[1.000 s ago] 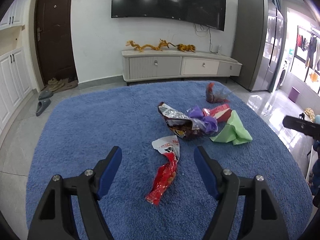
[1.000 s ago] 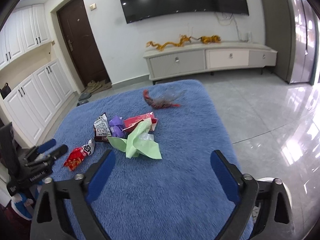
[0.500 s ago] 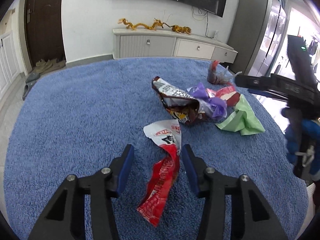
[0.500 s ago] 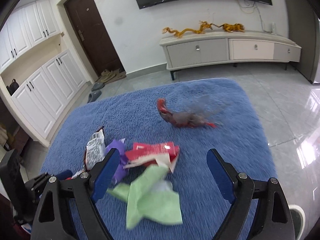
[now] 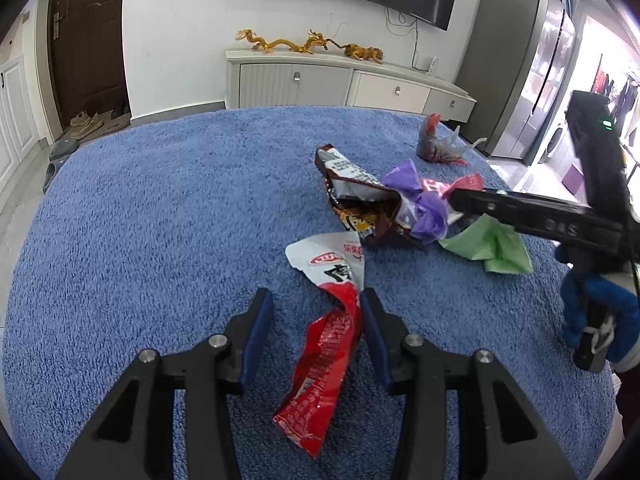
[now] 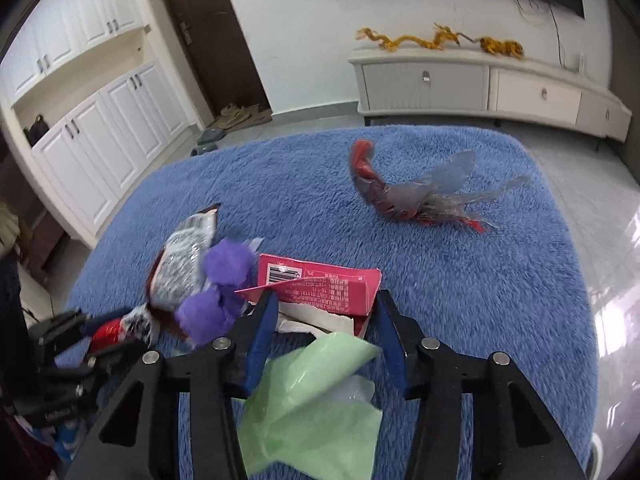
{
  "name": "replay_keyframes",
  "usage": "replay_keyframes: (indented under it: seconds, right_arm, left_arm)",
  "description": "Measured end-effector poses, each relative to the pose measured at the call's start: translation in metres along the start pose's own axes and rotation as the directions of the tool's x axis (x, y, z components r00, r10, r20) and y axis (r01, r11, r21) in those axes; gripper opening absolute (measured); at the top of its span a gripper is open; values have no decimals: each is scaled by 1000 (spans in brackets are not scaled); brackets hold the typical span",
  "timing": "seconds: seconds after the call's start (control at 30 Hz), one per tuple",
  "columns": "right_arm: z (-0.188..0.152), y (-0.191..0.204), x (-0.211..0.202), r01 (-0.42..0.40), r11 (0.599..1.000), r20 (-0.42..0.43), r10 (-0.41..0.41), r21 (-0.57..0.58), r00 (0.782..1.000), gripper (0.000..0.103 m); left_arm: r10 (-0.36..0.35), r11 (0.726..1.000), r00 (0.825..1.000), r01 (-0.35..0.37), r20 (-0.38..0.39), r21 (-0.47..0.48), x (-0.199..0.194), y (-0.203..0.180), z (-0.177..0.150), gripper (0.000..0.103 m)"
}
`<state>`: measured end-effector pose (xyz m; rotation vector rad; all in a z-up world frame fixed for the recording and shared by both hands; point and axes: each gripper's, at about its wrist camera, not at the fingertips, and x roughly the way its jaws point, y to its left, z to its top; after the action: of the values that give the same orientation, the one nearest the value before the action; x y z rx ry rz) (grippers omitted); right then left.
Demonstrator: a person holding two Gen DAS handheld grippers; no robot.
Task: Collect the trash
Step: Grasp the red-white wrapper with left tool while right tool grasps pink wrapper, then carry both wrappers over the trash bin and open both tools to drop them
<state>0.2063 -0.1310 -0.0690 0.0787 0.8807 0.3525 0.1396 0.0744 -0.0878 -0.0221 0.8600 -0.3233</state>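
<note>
On the blue rug, the left gripper straddles a red wrapper, jaws apart, while the right gripper, also spread, straddles green paper.

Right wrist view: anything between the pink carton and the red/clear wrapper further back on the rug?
Nothing. In the right wrist view only bare blue rug separates the pink carton from the red and clear wrapper.

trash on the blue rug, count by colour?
Red: 2, red-white wrapper, red-and-clear plastic wrapper
Brown: 1, brown snack bag
Purple: 1, purple wad
Pink: 1, pink box
Green: 1, green sheet
Total: 6
</note>
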Motion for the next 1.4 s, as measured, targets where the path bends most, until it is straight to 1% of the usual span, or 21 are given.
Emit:
replay_keyframes:
  seconds: [0.03, 0.07, 0.1, 0.13, 0.17, 0.23, 0.47, 0.7, 0.87, 1.03, 1.13, 1.3, 1.4]
  right_arm:
    - [-3, 1, -5, 2, 1000, 7, -2, -6, 1000, 48]
    - [-5, 3, -12, 6, 1000, 19, -5, -12, 1000, 35]
    - [-7, 4, -17, 8, 1000, 27, -7, -15, 1000, 33]
    - [-7, 4, -22, 9, 1000, 37, -8, -11, 999, 32]
    - [-7, 4, -26, 8, 1000, 48, -8, -7, 999, 24]
    - [-6, 6, -36, 13, 1000, 69, -13, -7, 998, 24]
    - [-6, 26, -64, 31, 998, 113, -24, -62, 993, 22]
    - [1, 48, -101, 24, 995, 184, -5, -97, 983, 22]
    - [-8, 63, -130, 30, 994, 233, -4, -109, 973, 22]
    - [-22, 57, -164, 66, 994, 269, -39, -90, 962, 22]
    - [-35, 41, -190, 105, 993, 294, -84, -57, 952, 22]
    - [-62, -7, -239, 199, 979, 324, -199, 32, 925, 22]
    - [-80, -44, -263, 261, 961, 318, -278, 96, 907, 22]
  left_arm:
    - [0, 1000, 1000, 0, 0, 4, 0, 0, 0, 35]
    - [0, 1000, 1000, 0, 1, 9, 0, -2, 0, 33]
    - [-2, 1000, 1000, 2, 2, 13, 0, -4, 0, 29]
    - [-3, 1000, 1000, 3, 3, 16, 0, -5, -1, 27]
    - [-1, 1000, 1000, 1, 6, 18, -1, -7, -1, 25]
    - [3, 1000, 1000, -3, 16, 18, -5, -9, -3, 22]
    - [9, 1000, 999, -9, 36, -15, -22, -9, -13, 21]
    - [21, 1000, 996, -21, 81, -8, -54, -13, -19, 21]
    - [5, 1000, 992, -8, 126, 18, -80, -30, -13, 21]
    - [-56, 995, 985, 43, 162, 86, -97, -71, -3, 21]
    - [-109, 986, 980, 86, 164, 142, -100, -106, 2, 21]
    - [-220, 954, 967, 186, 130, 233, -92, -175, 12, 21]
    - [-278, 926, 957, 244, 85, 289, -79, -222, 17, 21]
